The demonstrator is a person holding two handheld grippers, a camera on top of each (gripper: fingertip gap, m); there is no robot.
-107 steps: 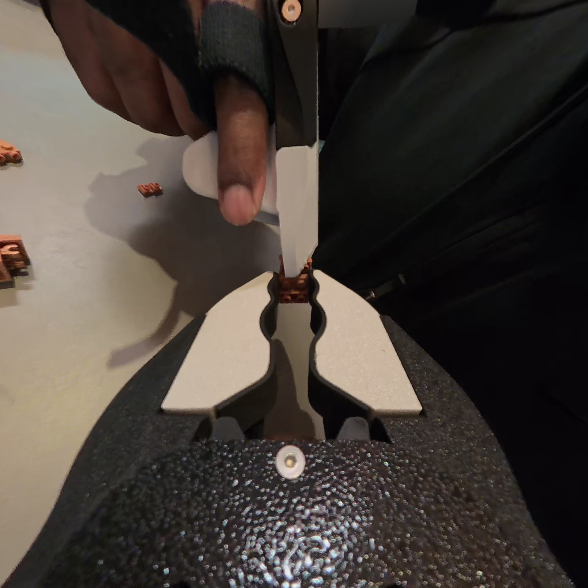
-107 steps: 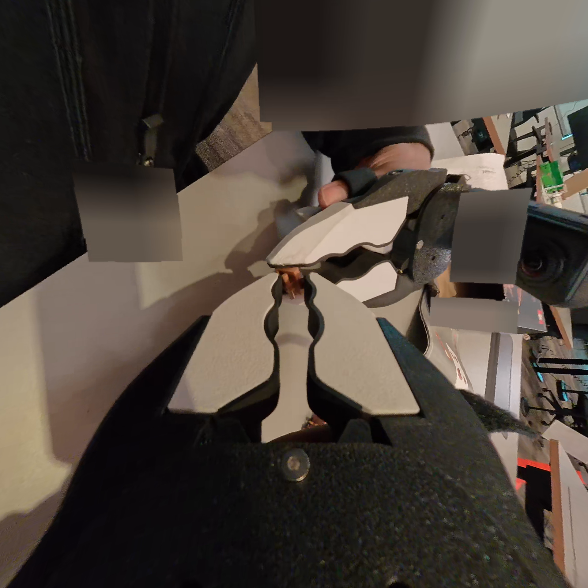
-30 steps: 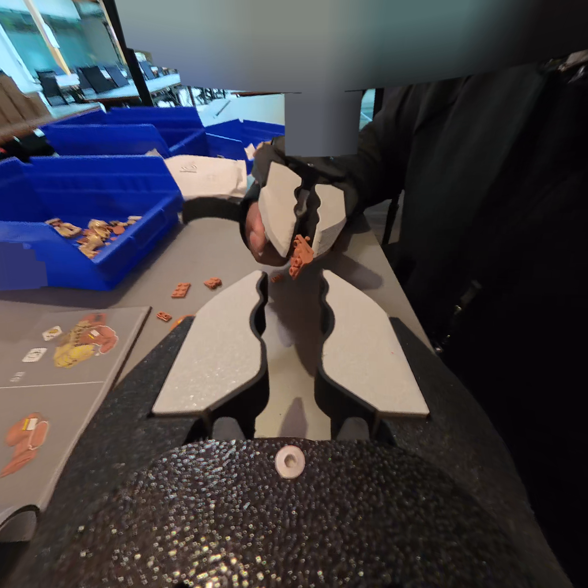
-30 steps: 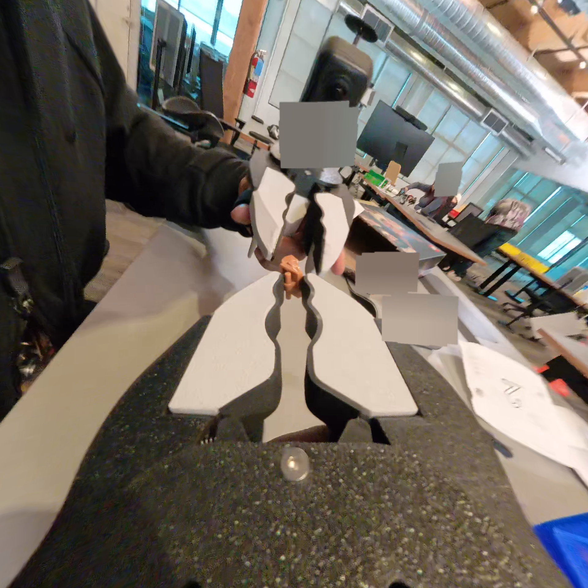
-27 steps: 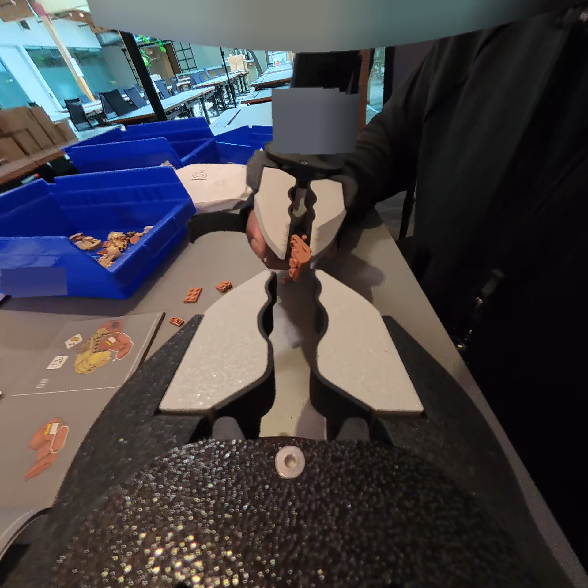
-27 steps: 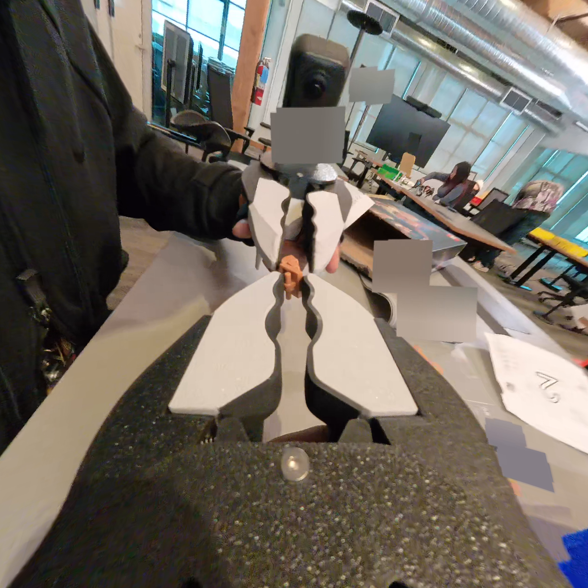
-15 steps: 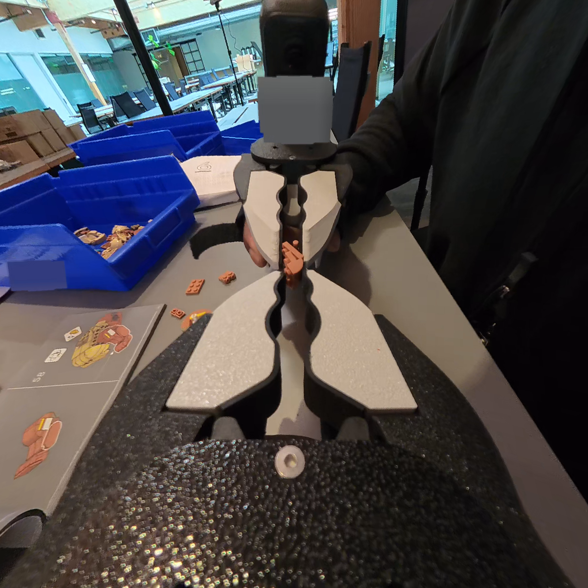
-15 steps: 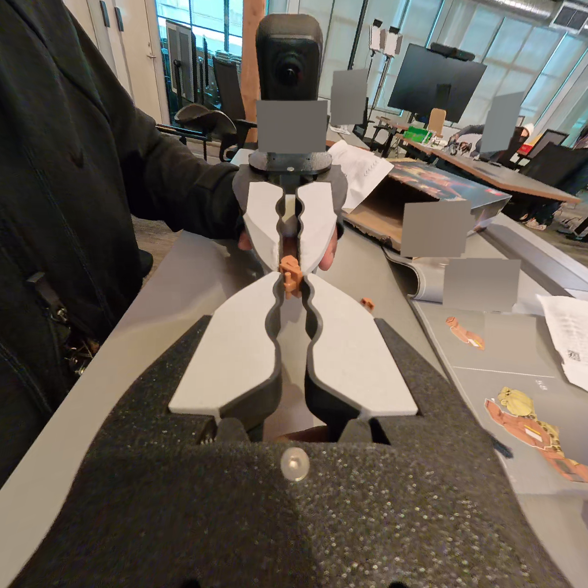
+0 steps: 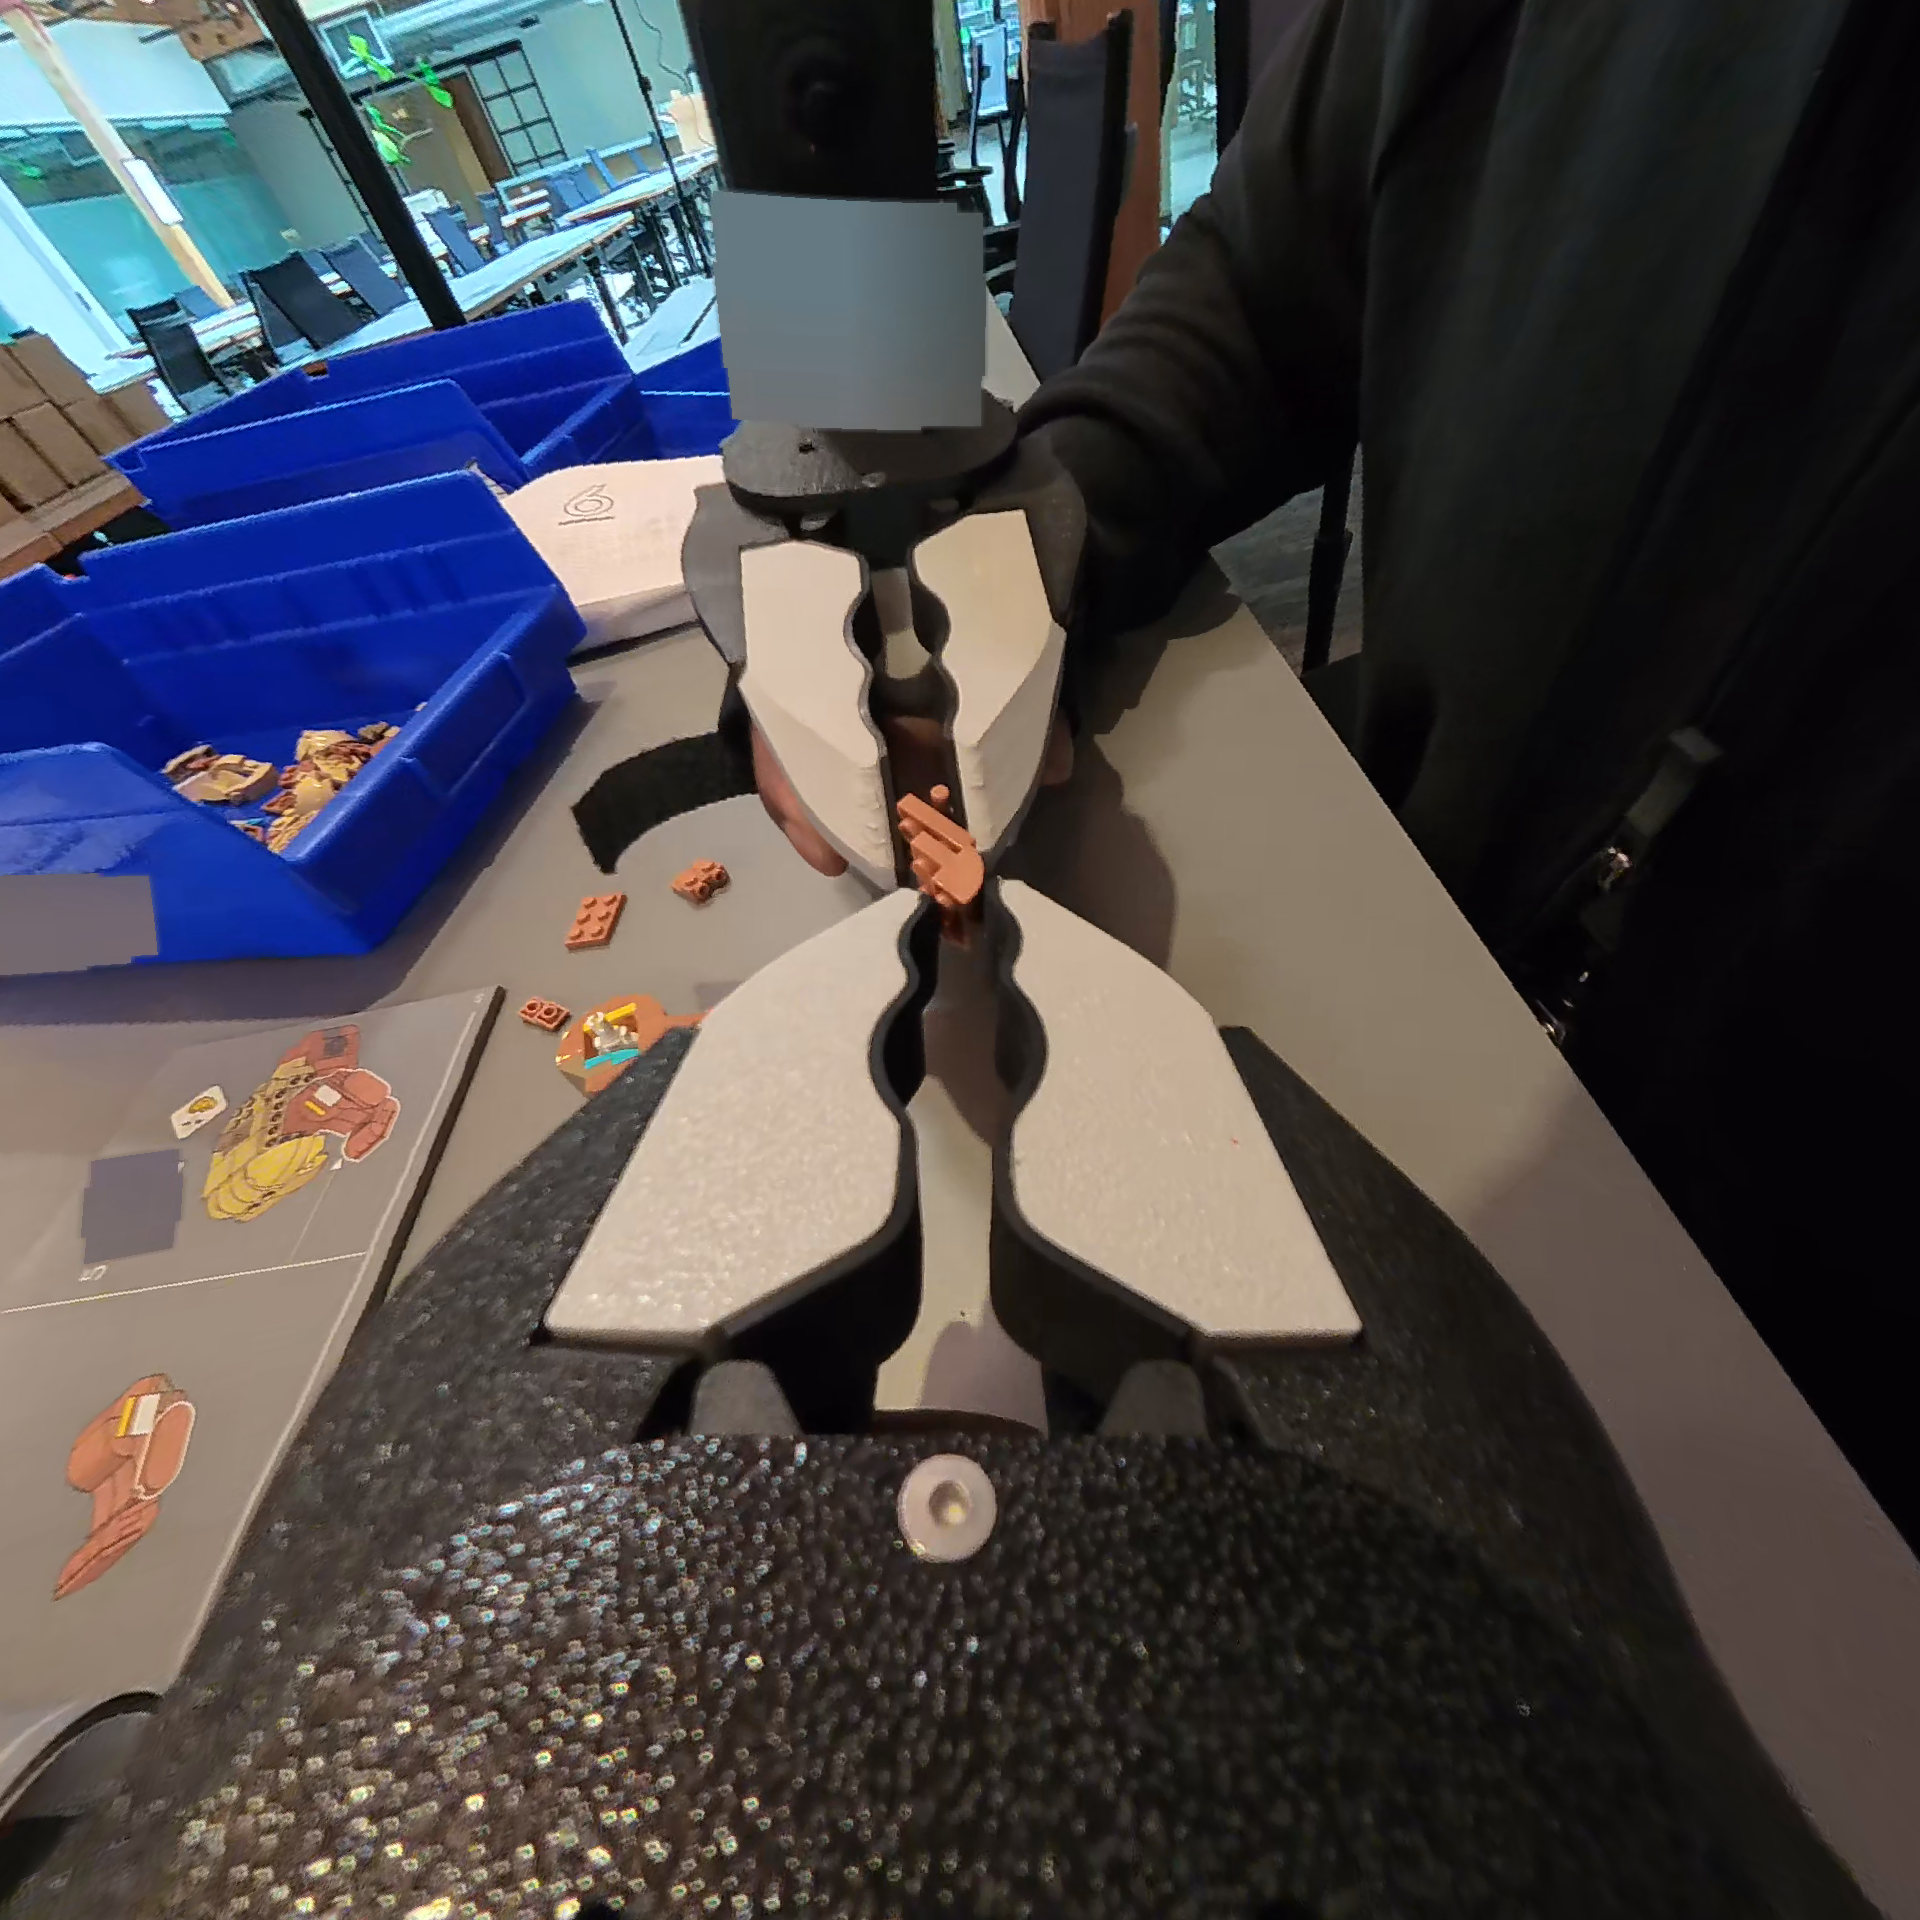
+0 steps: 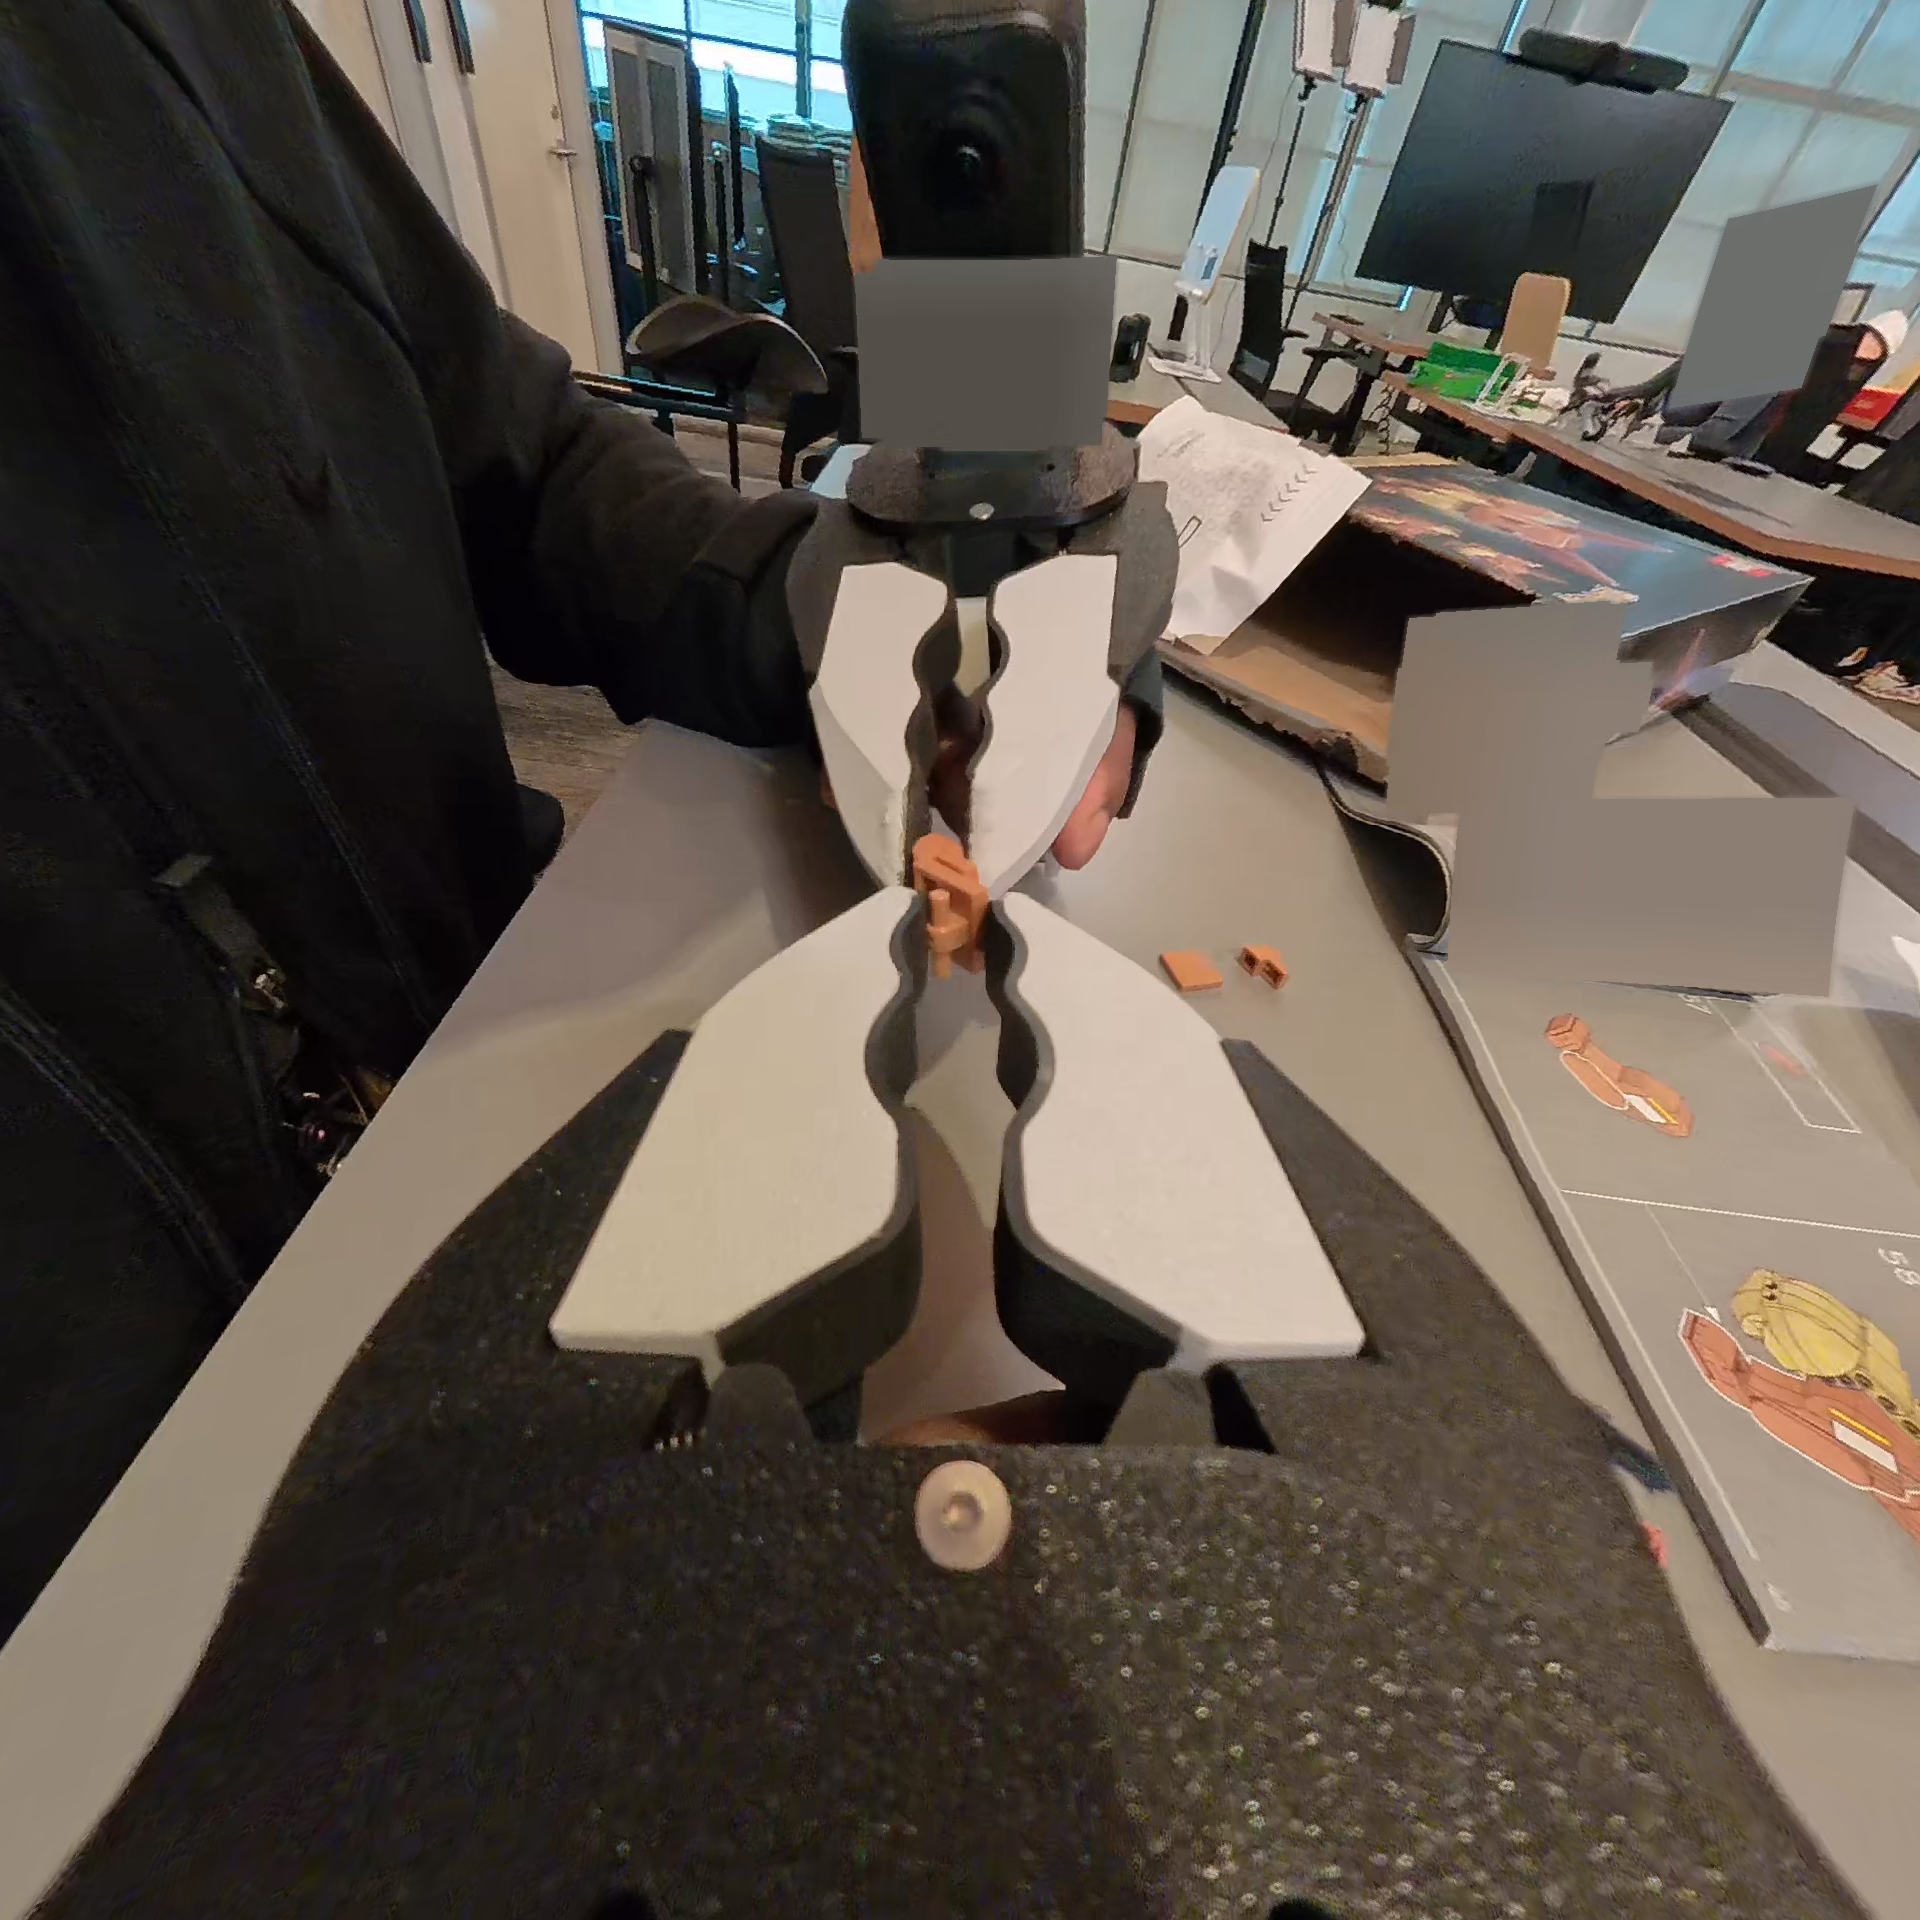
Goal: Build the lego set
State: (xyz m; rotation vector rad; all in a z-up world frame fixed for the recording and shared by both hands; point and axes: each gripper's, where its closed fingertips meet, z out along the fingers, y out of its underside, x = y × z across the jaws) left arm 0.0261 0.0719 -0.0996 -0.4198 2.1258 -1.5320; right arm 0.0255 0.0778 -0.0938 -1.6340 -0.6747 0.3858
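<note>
The brown brick piece [image 9: 940, 852] is clamped tip-to-tip by left hand-held gripper [image 9: 954, 914] and right hand-held gripper [image 10: 951, 925].

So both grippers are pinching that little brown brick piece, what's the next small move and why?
Probably open the right gripper slightly. Both grippers meet tip to tip over the grey table, each closed on the same small brown brick assembly. With the left gripper also pinching it, one can let go without dropping it.

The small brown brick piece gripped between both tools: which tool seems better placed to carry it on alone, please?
Right, probably. Most of the brick piece sits between the right tool fingertips; the left tool pinches only its end.
</note>
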